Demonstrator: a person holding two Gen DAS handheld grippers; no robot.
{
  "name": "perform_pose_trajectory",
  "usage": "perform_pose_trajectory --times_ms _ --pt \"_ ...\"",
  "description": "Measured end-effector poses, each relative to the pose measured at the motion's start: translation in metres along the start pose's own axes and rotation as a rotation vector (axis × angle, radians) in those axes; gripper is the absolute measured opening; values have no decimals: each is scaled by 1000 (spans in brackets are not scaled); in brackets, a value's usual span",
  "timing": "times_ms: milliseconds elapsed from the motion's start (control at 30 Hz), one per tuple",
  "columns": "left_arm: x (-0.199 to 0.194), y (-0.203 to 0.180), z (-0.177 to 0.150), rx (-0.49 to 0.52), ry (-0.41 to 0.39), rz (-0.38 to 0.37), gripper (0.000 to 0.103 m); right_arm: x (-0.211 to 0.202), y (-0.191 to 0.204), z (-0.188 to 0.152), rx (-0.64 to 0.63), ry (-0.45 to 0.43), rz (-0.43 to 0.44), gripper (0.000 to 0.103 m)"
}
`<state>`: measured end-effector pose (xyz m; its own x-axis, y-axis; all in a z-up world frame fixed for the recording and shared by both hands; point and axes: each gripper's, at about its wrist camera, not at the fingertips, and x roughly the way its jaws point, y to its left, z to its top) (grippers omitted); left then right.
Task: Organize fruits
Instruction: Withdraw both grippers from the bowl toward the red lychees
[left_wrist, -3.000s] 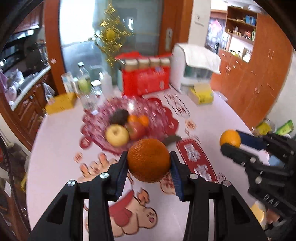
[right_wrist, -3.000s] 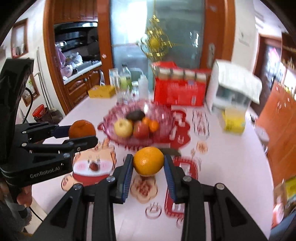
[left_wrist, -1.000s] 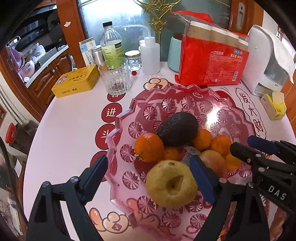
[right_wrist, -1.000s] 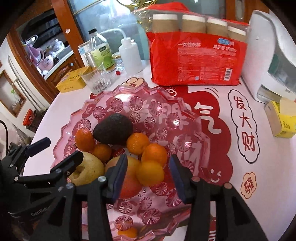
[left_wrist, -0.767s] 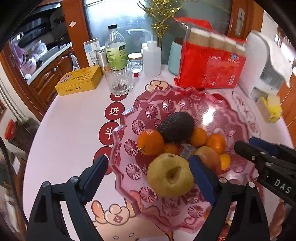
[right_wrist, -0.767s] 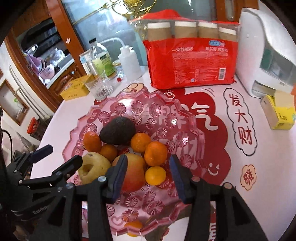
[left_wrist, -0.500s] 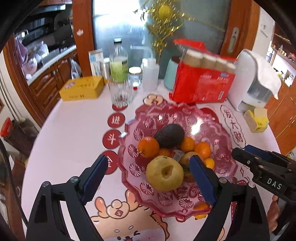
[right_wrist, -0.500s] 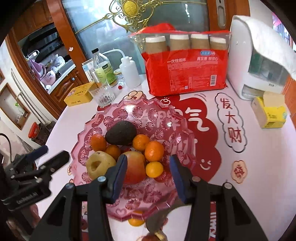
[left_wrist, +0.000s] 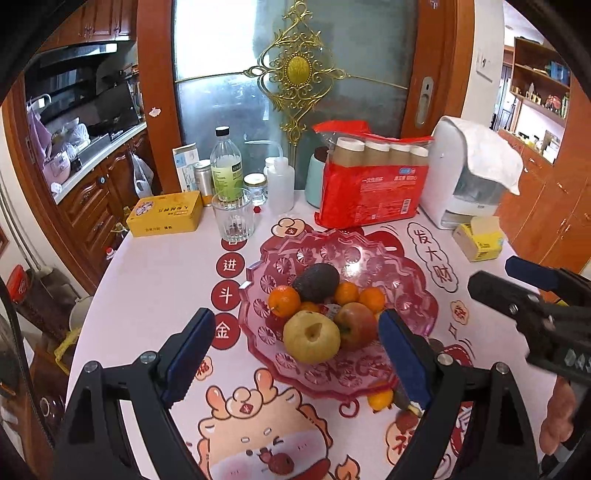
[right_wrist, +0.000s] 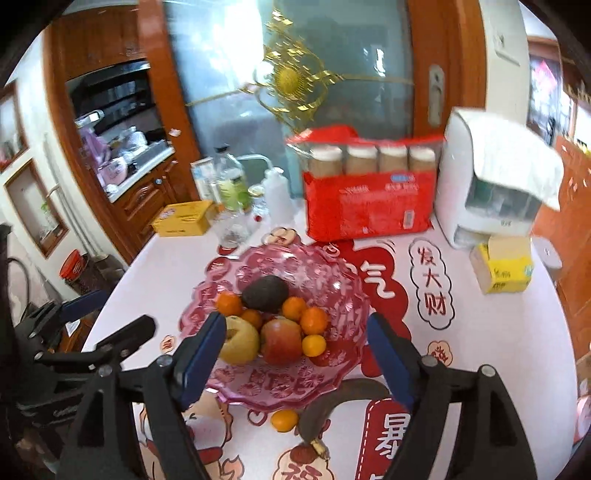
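Bare table (left_wrist: 155, 295) left of pink bowl (left_wrist: 413, 295) — open approach. Behind: glass (left_wrist: 233, 214), red package (left_wrist: 373, 184), dispenser (left_wrist: 465, 173) — crowded, blocking.

The fruit bowl (left_wrist: 413, 291) is sitting mid-bench (left_wrist: 155, 280), holding an avocado (left_wrist: 316, 282) behind an apple (left_wrist: 311, 336) (mandarins between), while a glass (left_wrist: 233, 214) is standing behind-left and one mandarin (left_wrist: 381, 398) is lying before it.

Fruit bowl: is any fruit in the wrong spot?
Yes. One small orange sits on the table just outside the near rim of the pink bowl, not inside with the others. Beside it lies a dark, very overripe-looking banana, also outside. Everything else is piled in the bowl.
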<state>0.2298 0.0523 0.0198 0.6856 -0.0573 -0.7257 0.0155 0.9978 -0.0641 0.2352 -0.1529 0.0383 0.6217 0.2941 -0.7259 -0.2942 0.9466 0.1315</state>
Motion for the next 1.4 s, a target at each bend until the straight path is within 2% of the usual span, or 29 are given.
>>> perform_pose_trajectory --times_ms 100,233,433,667,833,933,1200,1400 --pt "-11 3 -4 -7 1 -9 89 -17 13 -5 -28 -13 -13 79" --pt "-26 12 -15 -31 -7 -19 89 -36 27 -14 -63 -52 -103 79" --pt "-44 22 -34 -50 -35 7 89 -57 34 -33 -62 -87 -101 79" --pt "-44 33 -60 -59 4 13 89 -60 42 -62 -46 -87 -103 79" --pt "-34 36 -82 -46 9 45 89 -53 45 -90 -39 -72 -122 79" --pt "-23 39 -98 -58 27 40 89 -44 42 -105 -17 -54 -118 79" --pt "24 49 -143 -88 136 45 89 -10 27 -146 56 17 -179 77" --pt "54 49 -164 -97 203 35 89 16 18 -168 85 84 -206 75"
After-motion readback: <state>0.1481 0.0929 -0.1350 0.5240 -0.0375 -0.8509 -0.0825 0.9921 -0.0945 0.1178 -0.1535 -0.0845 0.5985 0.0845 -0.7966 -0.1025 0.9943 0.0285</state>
